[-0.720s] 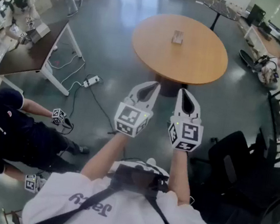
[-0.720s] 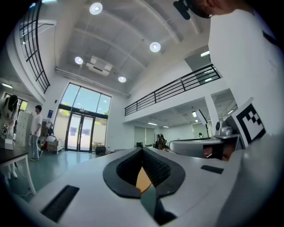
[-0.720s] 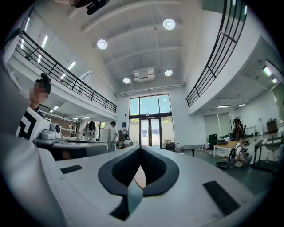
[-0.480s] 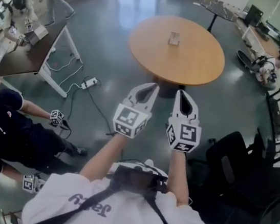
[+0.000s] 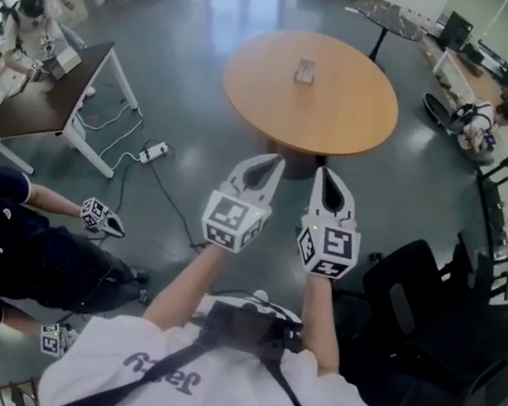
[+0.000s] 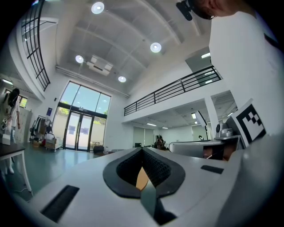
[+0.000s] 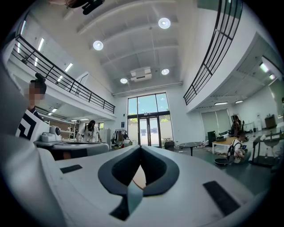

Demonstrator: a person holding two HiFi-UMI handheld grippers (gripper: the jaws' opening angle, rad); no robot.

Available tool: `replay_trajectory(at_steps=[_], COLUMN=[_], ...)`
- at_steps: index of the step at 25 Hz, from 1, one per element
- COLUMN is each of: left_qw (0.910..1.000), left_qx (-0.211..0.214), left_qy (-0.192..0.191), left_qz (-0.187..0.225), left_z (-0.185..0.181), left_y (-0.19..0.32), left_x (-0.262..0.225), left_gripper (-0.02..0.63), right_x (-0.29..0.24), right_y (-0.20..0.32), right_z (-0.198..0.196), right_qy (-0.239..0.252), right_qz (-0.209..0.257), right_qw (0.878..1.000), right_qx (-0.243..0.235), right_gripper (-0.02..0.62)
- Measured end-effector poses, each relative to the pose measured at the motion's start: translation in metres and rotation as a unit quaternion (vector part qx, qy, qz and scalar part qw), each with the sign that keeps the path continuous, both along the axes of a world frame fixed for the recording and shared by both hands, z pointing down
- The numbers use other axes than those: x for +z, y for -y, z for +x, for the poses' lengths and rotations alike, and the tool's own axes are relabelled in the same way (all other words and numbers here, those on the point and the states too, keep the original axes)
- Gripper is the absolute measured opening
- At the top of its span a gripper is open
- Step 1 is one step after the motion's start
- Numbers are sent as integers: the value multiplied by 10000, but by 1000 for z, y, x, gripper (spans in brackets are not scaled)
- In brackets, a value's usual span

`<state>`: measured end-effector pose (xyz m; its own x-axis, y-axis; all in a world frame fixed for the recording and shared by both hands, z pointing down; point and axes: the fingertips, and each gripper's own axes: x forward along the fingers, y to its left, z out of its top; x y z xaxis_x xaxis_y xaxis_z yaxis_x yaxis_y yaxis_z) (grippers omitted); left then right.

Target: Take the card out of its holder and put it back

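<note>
A small card holder [image 5: 304, 70] with a card in it stands on the round wooden table [image 5: 341, 116], far ahead of me across the floor. My left gripper [image 5: 276, 160] and right gripper [image 5: 323, 171] are held side by side in the air, level, pointing toward the table and well short of it. Both are shut with nothing between their jaws. In the left gripper view the left gripper's [image 6: 142, 150] tips meet, and a sliver of the orange table [image 6: 141, 178] shows through the gap below. The right gripper view shows my right gripper [image 7: 140, 148] the same way.
Black office chairs [image 5: 444, 318] crowd the right side near me. A person [image 5: 5, 242] with marker-cube grippers sits at the lower left. A dark desk [image 5: 48, 98] stands to the left, with a power strip [image 5: 154, 150] and cable on the floor. A black table [image 5: 392, 20] stands at the back.
The table and its holder have drifted a little to the left in the head view. Both grippers keep their shut, side-by-side pose. The person walking at the far back left has left the view.
</note>
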<state>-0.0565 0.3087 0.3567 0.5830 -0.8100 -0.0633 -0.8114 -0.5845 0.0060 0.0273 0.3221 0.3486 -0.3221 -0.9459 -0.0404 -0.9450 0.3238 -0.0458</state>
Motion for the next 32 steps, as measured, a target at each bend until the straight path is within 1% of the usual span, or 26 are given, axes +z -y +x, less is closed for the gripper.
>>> replay_trajectory(at_steps=[3,10,16,18,22,27,32], left_qw=[10000,10000,9997,9996,9994,9992,9988], left_qx=[-17,-23,-89,-93,-24,170,212], left_qy=[41,4,75,146,267,353,374], left_qz=[-10,-92,-203,-206,-216,-116,-223], left_z=[11,45,63,69,83,105,108], left_y=[2,0,1,4,7,17,42], left_x=[5,11,15,16,18,15,25], left_gripper=[12,12,12,12,12,12,12], right_x=[2,9,15,18,21,22,22], right_y=[-1,-6,-3,-1,4,19,42], right_z=[10,33,50,58,78,100,100], right_qy=[-1,-121,-81,-23,35,123,222], right_qz=[10,-5,-126,-158,-179,-101,-140], right_qw=[10000,9999,9999,9998,9993,9984,9981], right_qx=[-26,-114,10,118,337,536,566], right_gripper=[0,0,0,0,0,0,0])
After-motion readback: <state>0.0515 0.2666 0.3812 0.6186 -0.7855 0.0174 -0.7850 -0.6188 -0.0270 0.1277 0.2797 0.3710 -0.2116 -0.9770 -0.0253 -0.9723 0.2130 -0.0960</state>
